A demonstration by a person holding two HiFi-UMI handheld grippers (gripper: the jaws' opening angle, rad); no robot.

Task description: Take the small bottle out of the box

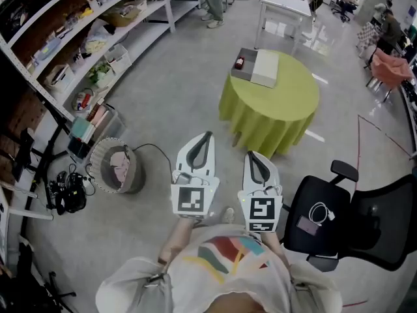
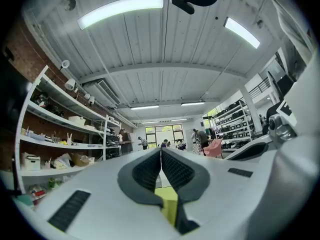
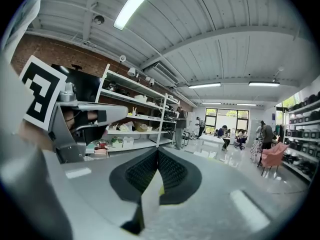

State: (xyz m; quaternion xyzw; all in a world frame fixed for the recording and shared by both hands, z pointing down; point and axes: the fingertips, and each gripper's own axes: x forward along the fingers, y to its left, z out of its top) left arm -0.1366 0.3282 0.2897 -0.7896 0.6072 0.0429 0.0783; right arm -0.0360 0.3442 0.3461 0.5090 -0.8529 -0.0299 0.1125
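In the head view a round table with a lime-green cloth [image 1: 280, 106] stands ahead of me on the grey floor. On its far left part lies a grey box [image 1: 245, 72] with a white lid [image 1: 266, 67] beside it. A small dark-red bottle [image 1: 240, 62] sits inside the box. My left gripper [image 1: 207, 135] and right gripper [image 1: 252, 155] are held side by side near my body, well short of the table. Both point towards it and both are shut, with nothing between their pads. In the left gripper view the left gripper [image 2: 161, 153] shows its pads touching, and so does the right gripper [image 3: 158, 153] in the right gripper view.
A black office chair [image 1: 345, 220] holding a white cable stands to my right. A wicker basket [image 1: 117, 167] sits on the floor to my left, beneath long white shelves [image 1: 85, 51] full of goods. A white table [image 1: 285, 5] and a pink chair [image 1: 391, 67] stand beyond.
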